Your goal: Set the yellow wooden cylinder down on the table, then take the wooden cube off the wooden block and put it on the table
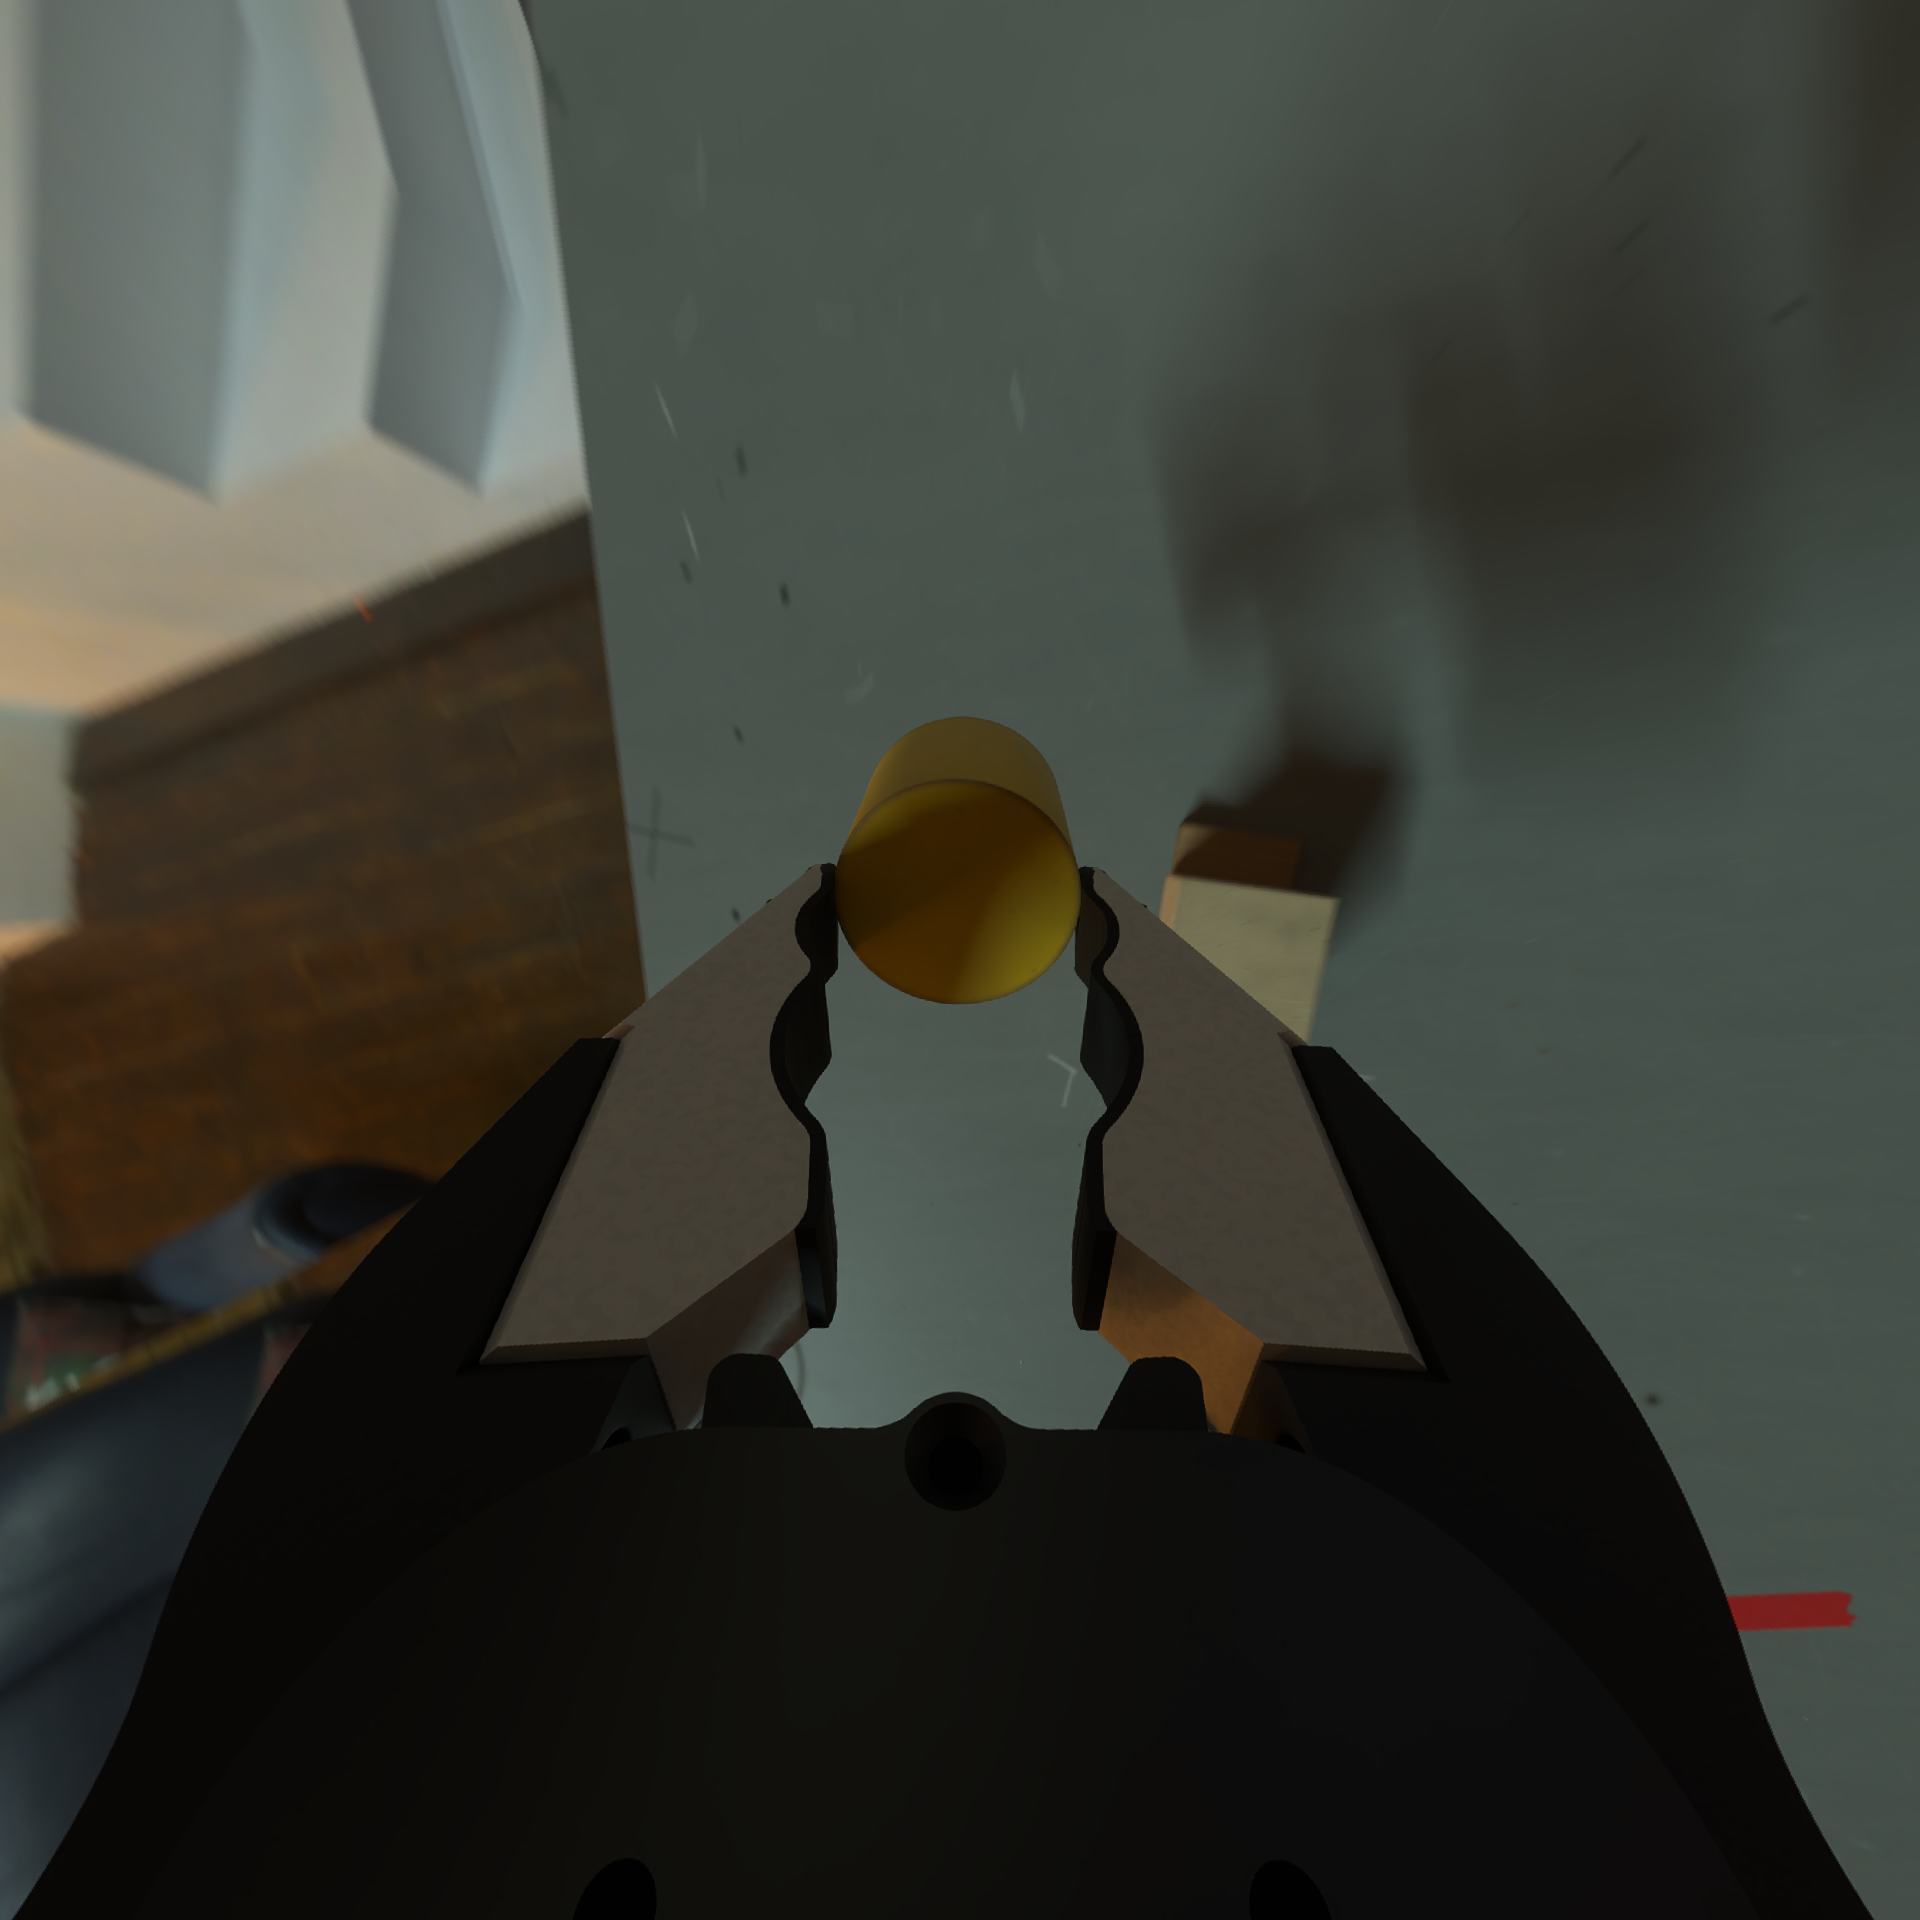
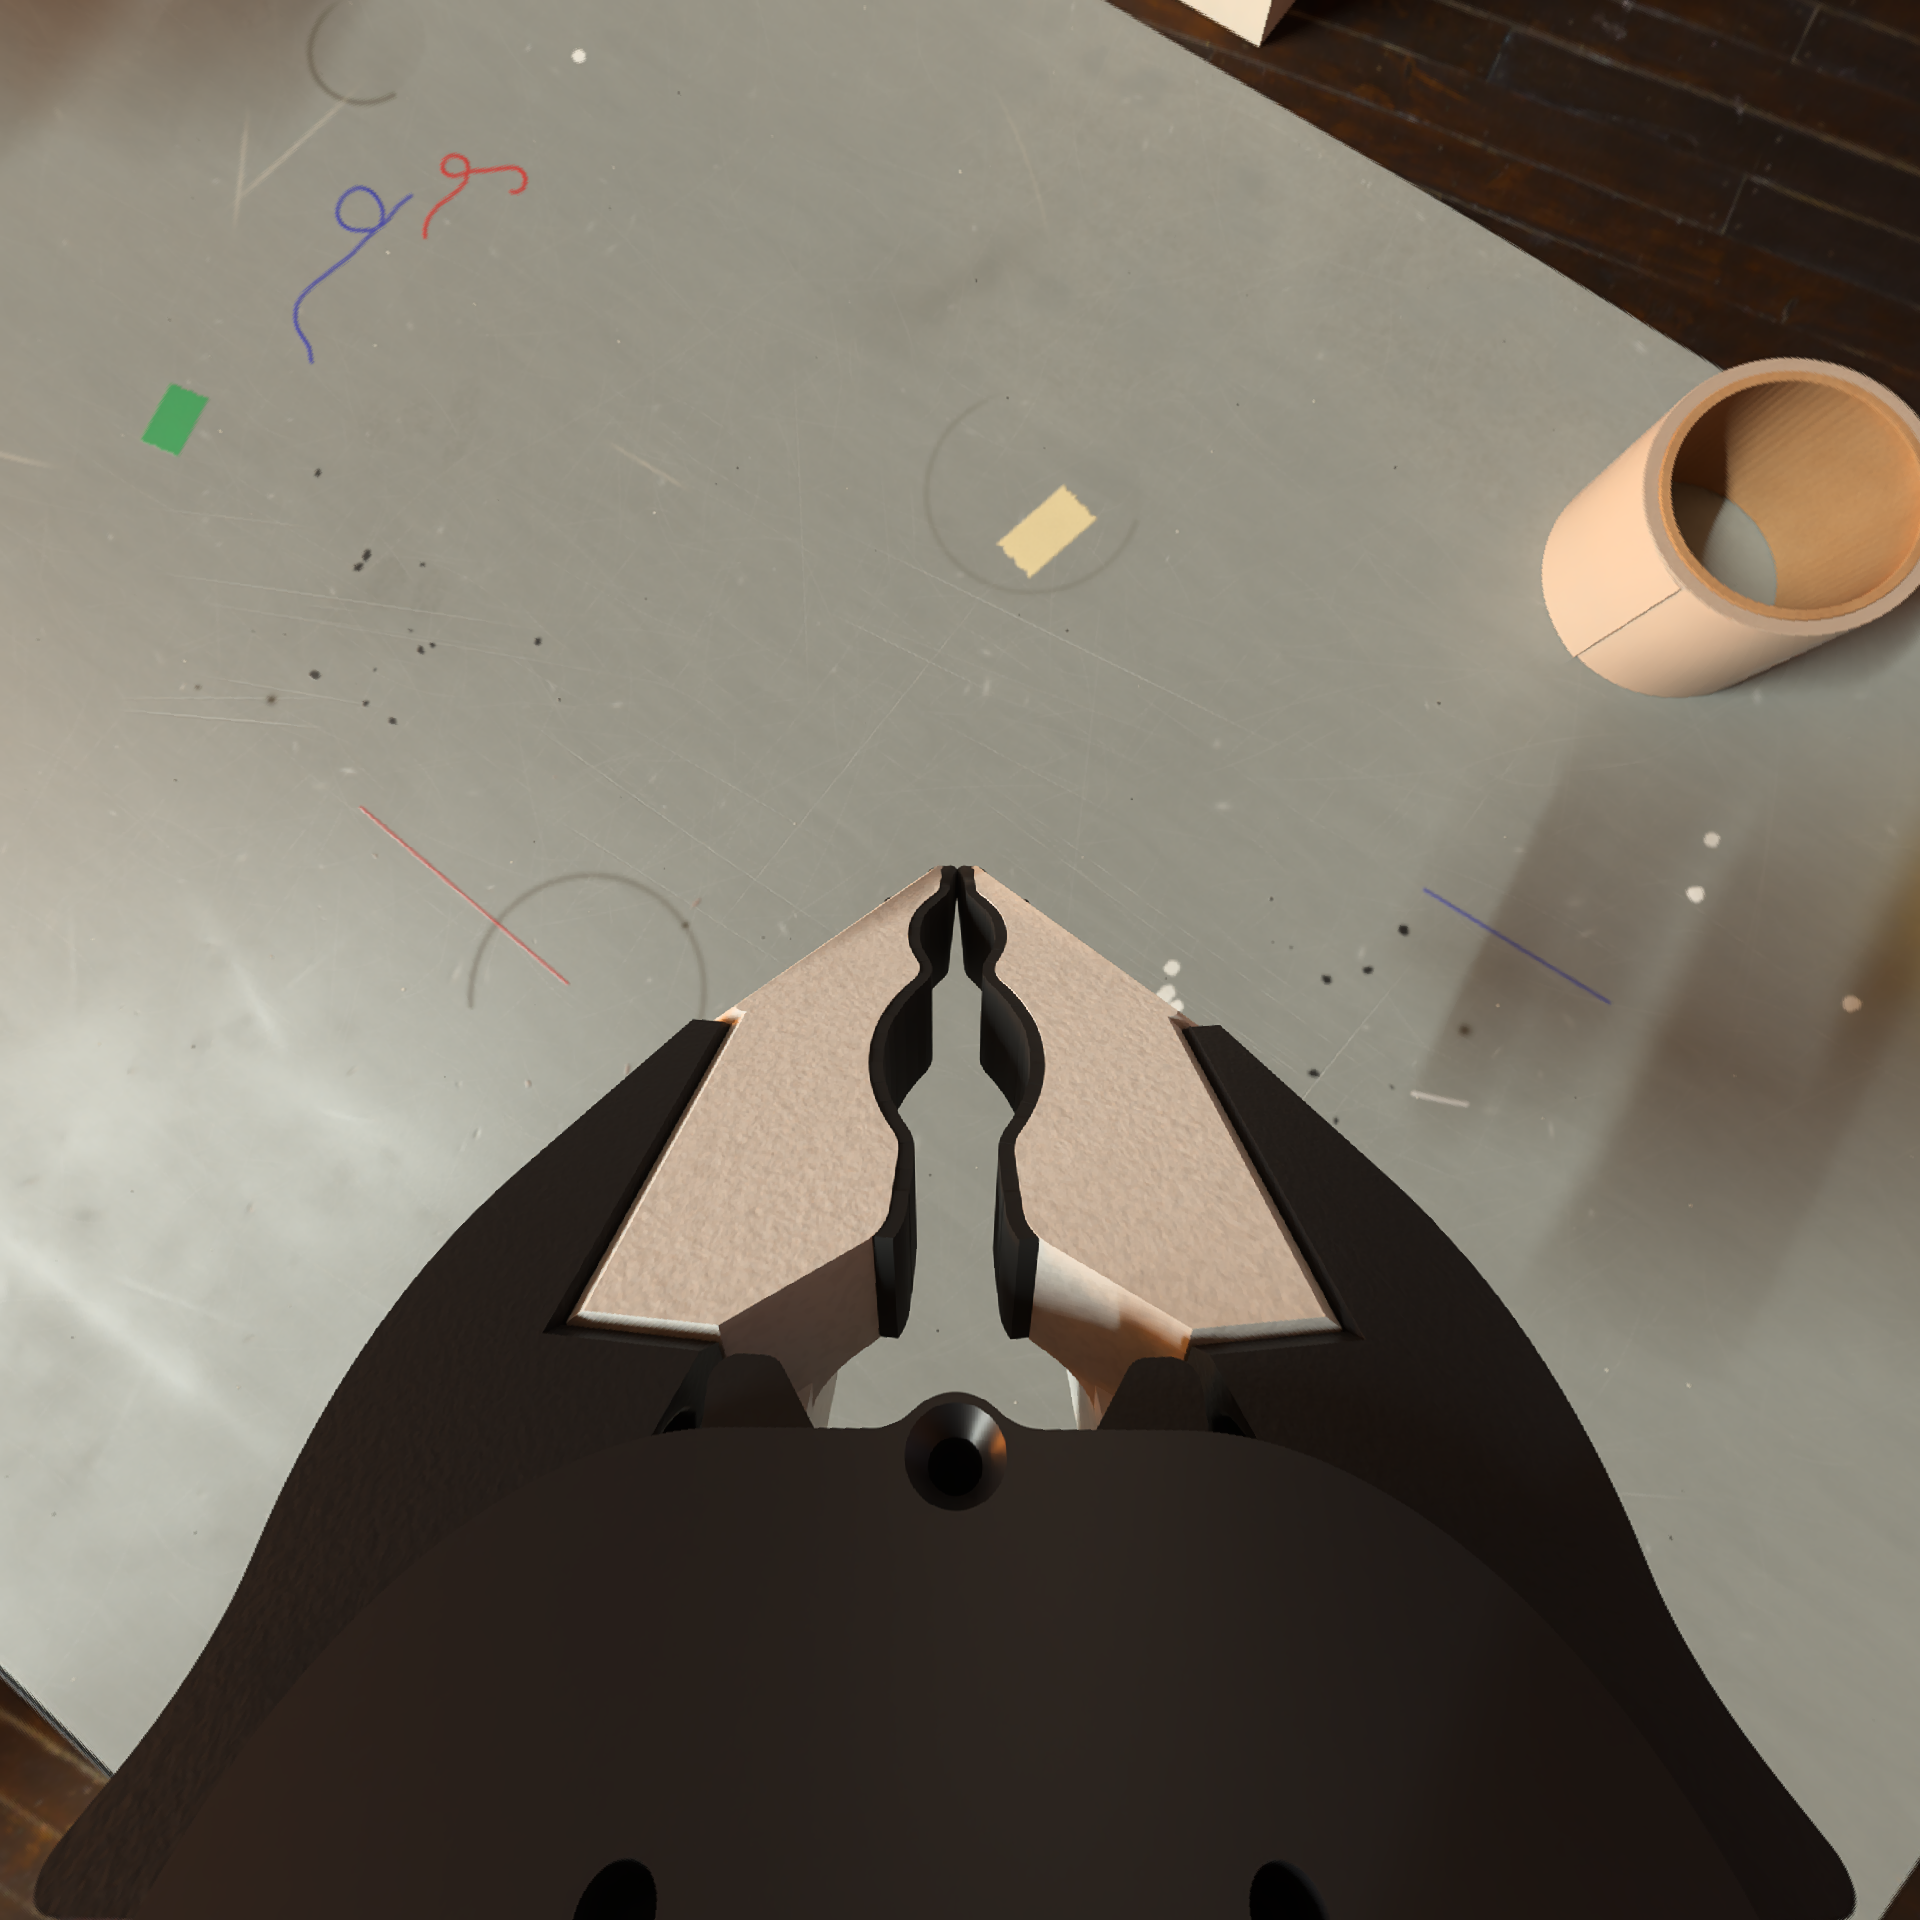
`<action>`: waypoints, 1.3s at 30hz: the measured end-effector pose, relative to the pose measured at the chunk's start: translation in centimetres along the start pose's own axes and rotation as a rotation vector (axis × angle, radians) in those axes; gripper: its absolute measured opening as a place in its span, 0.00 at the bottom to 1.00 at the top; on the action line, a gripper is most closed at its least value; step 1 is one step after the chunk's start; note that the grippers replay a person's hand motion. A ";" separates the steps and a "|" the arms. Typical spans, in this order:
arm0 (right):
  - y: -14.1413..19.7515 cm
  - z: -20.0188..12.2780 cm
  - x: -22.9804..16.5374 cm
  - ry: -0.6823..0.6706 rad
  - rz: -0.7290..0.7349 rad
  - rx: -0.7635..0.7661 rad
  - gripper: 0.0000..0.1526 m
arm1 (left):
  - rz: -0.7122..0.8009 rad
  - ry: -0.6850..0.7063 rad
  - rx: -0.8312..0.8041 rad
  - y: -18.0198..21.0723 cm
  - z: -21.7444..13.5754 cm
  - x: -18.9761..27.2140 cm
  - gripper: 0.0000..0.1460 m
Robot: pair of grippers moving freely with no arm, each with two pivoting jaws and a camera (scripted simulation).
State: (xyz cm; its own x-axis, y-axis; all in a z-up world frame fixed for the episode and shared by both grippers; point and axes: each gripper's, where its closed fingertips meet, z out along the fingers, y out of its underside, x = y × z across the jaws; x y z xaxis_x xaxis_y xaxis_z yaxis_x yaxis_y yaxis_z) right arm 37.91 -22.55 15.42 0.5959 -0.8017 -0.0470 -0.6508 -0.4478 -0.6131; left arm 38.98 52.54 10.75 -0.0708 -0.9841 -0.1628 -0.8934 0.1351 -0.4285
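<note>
My left claw (image 1: 956,914) clamps the yellow wooden cylinder (image 1: 956,883) near the surface (image 1: 935,416)'s left edge; wooden block (image 1: 1247,935) right. My right claw (image 2: 956,873) is closed, empty, above open surface; tape roll (image 2: 1704,561) hugs the far right edge.

Yellow wooden cylinder (image 1: 956,894) lies end-on above the table (image 1: 935,416); pale wooden cube (image 1: 1252,940) apparently atop block.

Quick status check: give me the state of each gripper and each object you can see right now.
left gripper: shut on the yellow wooden cylinder, held at the fingertips
yellow wooden cylinder: gripped, end face toward the camera
wooden blocks: on the table, untouched; too blurred to tell cube from block
right gripper: shut, empty
cardboard tube: upright on the table, open-topped
</note>
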 end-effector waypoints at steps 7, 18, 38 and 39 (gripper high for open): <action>-0.4 0.2 -0.1 0.018 -0.010 -0.021 0.00 | 0.418 0.082 0.355 -8.3 -10.9 11.7 0.31; 0.2 0.5 -0.3 0.001 -0.005 -0.032 0.00 | 1.141 0.519 0.301 -10.3 -5.3 44.6 0.31; 0.9 0.4 0.2 -0.040 0.019 0.004 0.00 | 1.562 0.433 0.030 -10.6 3.7 55.8 0.31; 0.9 0.4 0.2 -0.041 0.021 0.008 0.00 | 1.569 0.436 0.026 -10.5 3.7 55.8 0.31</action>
State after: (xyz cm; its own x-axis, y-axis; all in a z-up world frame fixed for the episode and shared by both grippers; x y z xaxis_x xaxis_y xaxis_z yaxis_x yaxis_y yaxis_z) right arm 37.64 -22.96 14.52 0.6011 -0.7939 -0.0922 -0.6599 -0.4279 -0.6176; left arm 46.10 -3.38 2.85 -0.9706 0.1584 -0.1814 0.1798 0.9777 -0.1083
